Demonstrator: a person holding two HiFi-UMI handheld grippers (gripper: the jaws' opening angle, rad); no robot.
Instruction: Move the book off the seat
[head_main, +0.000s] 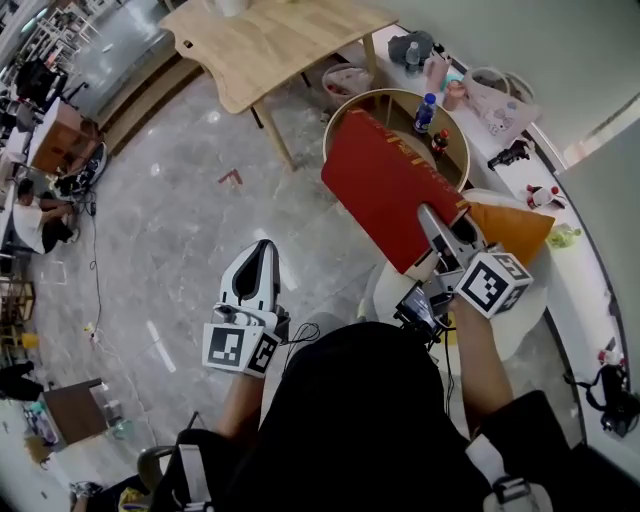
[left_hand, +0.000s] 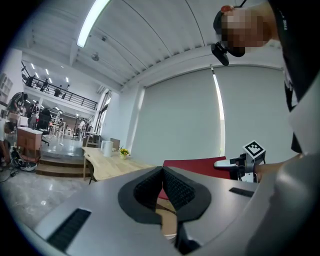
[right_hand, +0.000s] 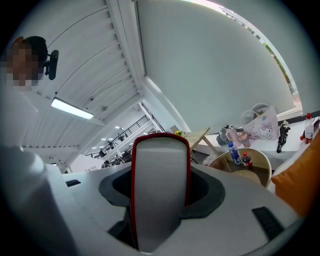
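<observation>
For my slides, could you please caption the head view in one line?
Right gripper holds a red book by the round table; left gripper, shut and empty, hangs above the floor.

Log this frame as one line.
right gripper: shut on book | book: in air, held by one edge | left gripper: shut, empty
</observation>
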